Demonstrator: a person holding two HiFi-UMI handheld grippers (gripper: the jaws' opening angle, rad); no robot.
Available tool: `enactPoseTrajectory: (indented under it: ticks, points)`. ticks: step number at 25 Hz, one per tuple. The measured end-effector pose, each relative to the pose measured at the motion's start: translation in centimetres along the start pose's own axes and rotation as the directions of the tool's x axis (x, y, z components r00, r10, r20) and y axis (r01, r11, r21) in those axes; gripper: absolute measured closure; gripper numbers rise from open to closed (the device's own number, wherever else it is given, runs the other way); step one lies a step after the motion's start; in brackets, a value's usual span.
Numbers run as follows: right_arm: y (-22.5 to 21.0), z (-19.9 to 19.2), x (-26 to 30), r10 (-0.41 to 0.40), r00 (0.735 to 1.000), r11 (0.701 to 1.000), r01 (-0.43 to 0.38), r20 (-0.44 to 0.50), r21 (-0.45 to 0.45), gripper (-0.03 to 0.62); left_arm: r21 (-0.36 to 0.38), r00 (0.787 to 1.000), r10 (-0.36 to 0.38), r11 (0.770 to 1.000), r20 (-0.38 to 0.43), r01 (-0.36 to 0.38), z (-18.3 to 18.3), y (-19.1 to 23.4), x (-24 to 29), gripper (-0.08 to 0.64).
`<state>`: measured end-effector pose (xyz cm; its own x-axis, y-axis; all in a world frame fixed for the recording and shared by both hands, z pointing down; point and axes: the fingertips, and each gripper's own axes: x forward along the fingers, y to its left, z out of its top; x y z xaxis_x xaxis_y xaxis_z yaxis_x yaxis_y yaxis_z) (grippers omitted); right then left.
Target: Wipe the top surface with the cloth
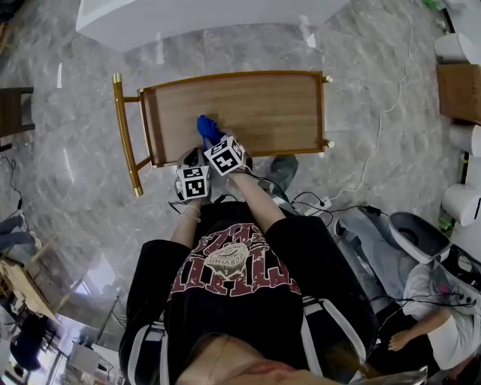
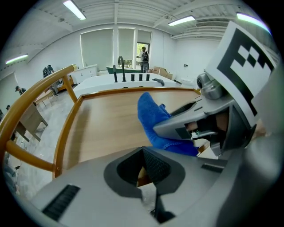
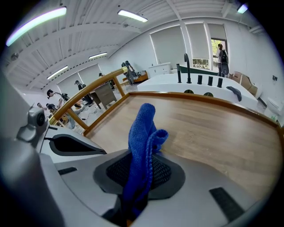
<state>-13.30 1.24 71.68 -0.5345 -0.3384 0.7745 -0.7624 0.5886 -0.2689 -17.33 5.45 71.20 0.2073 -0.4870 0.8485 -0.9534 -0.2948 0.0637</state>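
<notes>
A blue cloth hangs bunched over the near left part of the wooden cart top. My right gripper is shut on the blue cloth, whose upper end stands up out of the jaws above the wooden cart top. My left gripper sits just left of and behind the right one, at the top's near edge. In the left gripper view its jaws are shut with nothing in them, and the cloth and right gripper lie just ahead to the right.
A raised gold rim runs around the top, with a gold handle bar at the left end. A white counter stands beyond the cart. Cables trail on the marble floor, and a person sits at lower right.
</notes>
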Motion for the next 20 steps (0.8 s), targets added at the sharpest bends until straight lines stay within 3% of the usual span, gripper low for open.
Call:
enactPoseTrajectory:
  ticks: [13,20]
  points:
    - [-3.9,-2.1,-2.7,-0.068,0.998,0.997,0.068,0.011,0.042,0.503,0.112,0.996,-0.085,0.990,-0.004,0.085,1.3,-4.9,1.5,0.512]
    - [-5.0,-2.7,-3.3,-0.083,0.996,0.995,0.082,0.019,0.058,0.503,0.132,0.994,-0.110,0.985,-0.019,0.111,1.4,-6.5,1.9,0.512]
